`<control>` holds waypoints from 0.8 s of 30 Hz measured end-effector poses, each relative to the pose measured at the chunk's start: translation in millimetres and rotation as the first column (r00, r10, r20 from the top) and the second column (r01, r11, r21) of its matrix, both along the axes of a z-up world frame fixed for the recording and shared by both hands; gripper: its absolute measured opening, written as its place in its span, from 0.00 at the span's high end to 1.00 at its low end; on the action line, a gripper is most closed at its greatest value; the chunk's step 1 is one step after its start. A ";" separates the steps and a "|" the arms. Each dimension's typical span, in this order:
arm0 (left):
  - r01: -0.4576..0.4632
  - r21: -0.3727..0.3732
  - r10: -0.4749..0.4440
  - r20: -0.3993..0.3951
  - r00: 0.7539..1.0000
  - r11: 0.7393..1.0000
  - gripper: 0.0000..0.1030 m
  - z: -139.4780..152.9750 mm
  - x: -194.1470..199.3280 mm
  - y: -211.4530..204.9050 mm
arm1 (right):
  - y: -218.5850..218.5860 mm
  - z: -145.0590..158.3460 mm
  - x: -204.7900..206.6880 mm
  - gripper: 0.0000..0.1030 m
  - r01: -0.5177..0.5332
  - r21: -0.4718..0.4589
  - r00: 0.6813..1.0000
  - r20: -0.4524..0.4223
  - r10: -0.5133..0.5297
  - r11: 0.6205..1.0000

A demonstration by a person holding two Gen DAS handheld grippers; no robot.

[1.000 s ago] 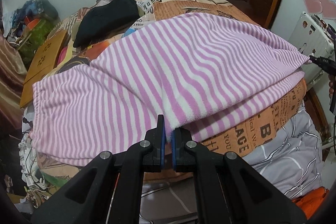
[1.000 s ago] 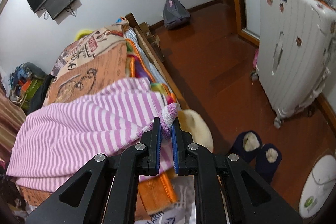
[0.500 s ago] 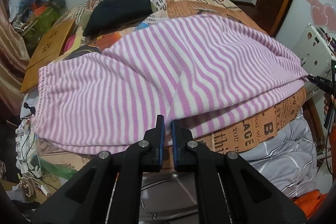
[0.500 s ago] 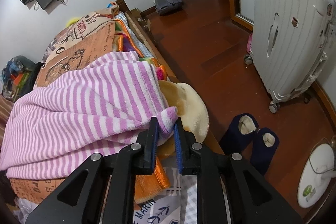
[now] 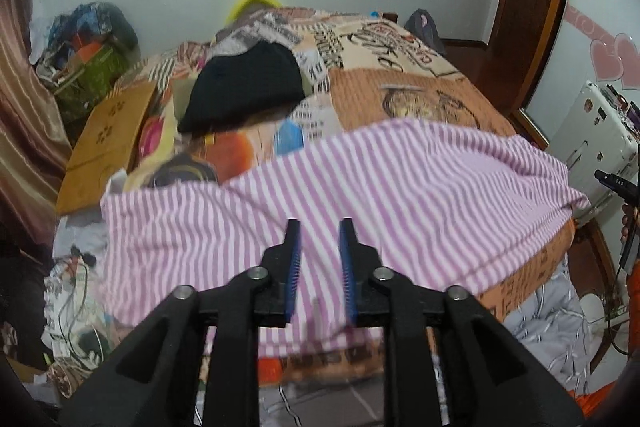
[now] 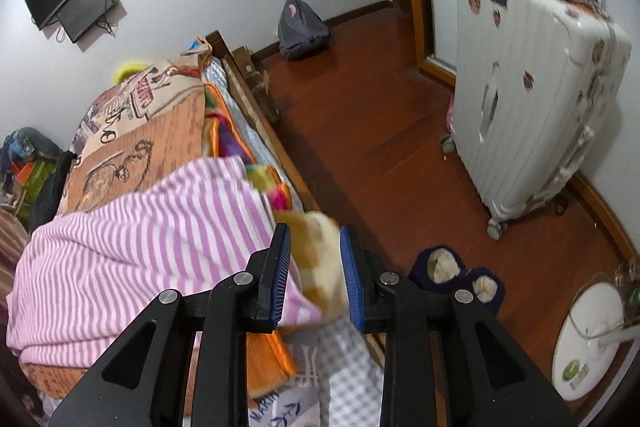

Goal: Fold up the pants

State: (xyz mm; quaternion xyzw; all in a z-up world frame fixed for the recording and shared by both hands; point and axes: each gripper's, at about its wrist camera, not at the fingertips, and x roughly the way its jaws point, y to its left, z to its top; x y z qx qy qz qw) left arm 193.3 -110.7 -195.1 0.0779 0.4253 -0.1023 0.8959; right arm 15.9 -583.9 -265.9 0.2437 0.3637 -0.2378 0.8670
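Striped pants (image 5: 360,195) are seen folded across bed (image 5: 420,95). Left gripper (image 5: 319,247) & right gripper (image 6: 315,251): jaws just opened, slightly apart, nothing gripped.

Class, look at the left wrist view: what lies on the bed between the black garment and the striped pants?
In the left wrist view, only bare patchwork bedspread separates the black garment from the striped pants; nothing else rests there.
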 end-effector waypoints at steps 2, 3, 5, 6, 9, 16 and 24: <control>0.009 -0.002 -0.009 0.010 1.000 1.000 0.74 2.4 11.4 -7.8 | -0.8 3.3 11.1 0.77 -0.015 -0.007 1.000 0.009 0.015 1.000; 0.015 -0.007 -0.015 0.010 1.000 1.000 0.74 2.3 18.2 -12.6 | -2.0 4.9 15.3 0.77 -0.022 -0.008 1.000 0.014 0.022 1.000; 0.032 -0.019 -0.032 0.003 0.999 0.999 0.74 0.8 33.5 -24.3 | -2.6 8.1 28.0 0.77 -0.041 -0.016 0.999 0.022 0.041 0.999; 0.044 -0.018 -0.044 -0.001 0.999 0.999 0.74 -1.2 43.1 -33.0 | -3.4 10.3 36.5 0.77 -0.056 -0.025 0.998 0.024 0.056 0.998; 0.083 -0.011 -0.084 -0.018 0.996 0.996 0.73 -10.9 67.7 -56.1 | -3.6 12.3 60.5 0.75 -0.094 -0.045 0.995 0.021 0.095 0.995; 0.157 -0.005 -0.157 -0.107 0.982 0.988 0.70 -52.3 118.0 -102.2 | -6.9 -1.3 110.6 0.71 -0.164 -0.069 0.986 -0.017 0.163 0.984; 0.163 -0.010 -0.162 -0.214 0.963 0.987 0.66 -106.1 134.1 -113.3 | 4.6 -45.7 160.7 0.70 -0.297 0.003 0.946 -0.137 0.294 0.955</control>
